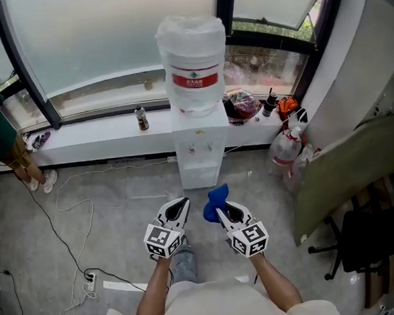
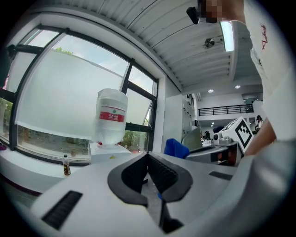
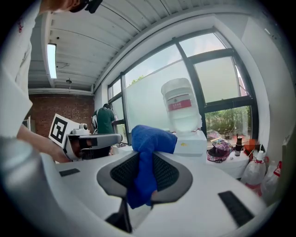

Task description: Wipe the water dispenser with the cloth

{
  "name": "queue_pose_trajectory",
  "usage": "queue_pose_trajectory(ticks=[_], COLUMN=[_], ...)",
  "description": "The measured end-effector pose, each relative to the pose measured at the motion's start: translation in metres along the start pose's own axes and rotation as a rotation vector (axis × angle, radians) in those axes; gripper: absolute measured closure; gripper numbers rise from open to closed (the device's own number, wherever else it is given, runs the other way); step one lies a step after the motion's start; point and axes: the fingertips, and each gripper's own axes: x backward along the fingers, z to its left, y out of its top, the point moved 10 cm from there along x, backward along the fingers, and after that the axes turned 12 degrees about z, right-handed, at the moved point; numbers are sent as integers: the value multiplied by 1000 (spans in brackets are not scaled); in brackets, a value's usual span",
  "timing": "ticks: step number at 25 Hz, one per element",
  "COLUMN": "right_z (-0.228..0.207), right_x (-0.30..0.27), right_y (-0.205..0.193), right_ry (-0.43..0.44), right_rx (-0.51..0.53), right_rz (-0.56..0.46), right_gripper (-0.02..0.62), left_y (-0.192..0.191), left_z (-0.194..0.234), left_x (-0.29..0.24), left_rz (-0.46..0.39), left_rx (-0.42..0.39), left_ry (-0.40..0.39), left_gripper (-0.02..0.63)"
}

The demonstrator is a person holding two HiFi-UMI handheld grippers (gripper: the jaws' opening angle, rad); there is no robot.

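Observation:
The white water dispenser (image 1: 198, 149) stands against the window ledge with a large clear bottle (image 1: 192, 65) on top; it also shows in the left gripper view (image 2: 107, 147) and the right gripper view (image 3: 193, 141). My right gripper (image 1: 218, 213) is shut on a blue cloth (image 1: 216, 201), which bunches above the jaws and hangs between them (image 3: 147, 159). My left gripper (image 1: 181, 208) is shut with nothing in it (image 2: 148, 169). Both grippers hover side by side over the floor, a short way in front of the dispenser.
A small brown bottle (image 1: 141, 118) stands on the white ledge (image 1: 101, 136) left of the dispenser. Bags and bottles (image 1: 267, 105) clutter the ledge to the right. A spray bottle (image 1: 285, 150) stands at the right. Cables and a power strip (image 1: 90, 281) lie on the floor at left. A person (image 1: 0, 137) stands far left.

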Motion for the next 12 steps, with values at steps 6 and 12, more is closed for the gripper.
queue_pose_trajectory(ticks=[6, 12], right_z=[-20, -41], right_x=[-67, -148], right_y=[35, 88], right_ry=[-11, -16], right_rx=[-16, -14], right_rz=[34, 26], right_gripper=[503, 503], left_y=[26, 58], left_z=[75, 155], left_x=[-41, -74], left_rz=[25, 29], left_rx=[5, -10], left_ry=[-22, -36], left_gripper=[595, 595])
